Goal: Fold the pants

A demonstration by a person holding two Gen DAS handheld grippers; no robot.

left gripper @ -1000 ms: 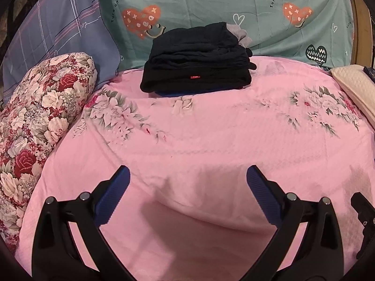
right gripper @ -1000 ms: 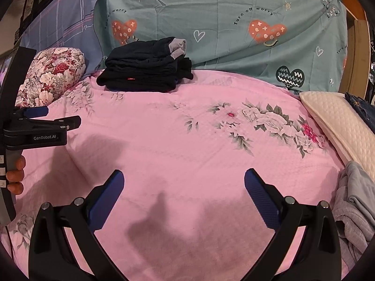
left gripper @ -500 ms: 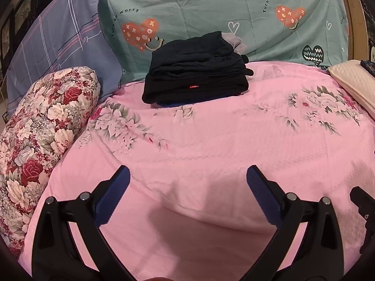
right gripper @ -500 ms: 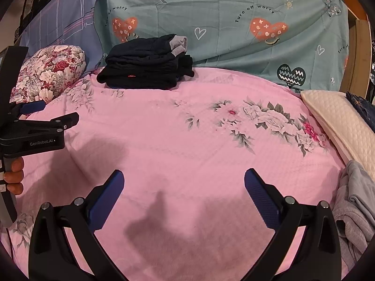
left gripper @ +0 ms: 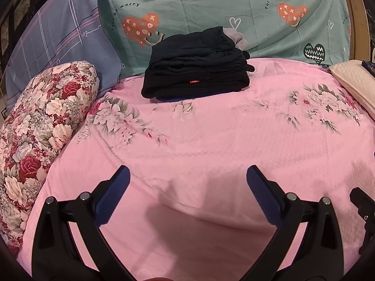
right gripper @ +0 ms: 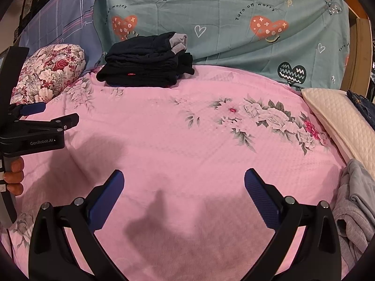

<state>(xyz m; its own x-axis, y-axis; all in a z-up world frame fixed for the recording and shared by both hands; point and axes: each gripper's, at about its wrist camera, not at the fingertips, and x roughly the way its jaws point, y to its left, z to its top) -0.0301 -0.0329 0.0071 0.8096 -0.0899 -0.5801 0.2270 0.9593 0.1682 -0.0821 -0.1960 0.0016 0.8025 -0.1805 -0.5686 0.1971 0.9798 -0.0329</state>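
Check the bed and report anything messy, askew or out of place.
One thing stands out: a grey garment lies crumpled in a heap at the right edge of the pink sheet, unfolded. By contrast, the black stack near the headboard is neatly folded. Both grippers, left and right, are open and empty.

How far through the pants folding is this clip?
Done: a stack of folded dark pants sits at the far side of the bed. In hand: nothing; left gripper and right gripper hover open over bare pink sheet. Left: likely the crumpled grey garment at the right edge.
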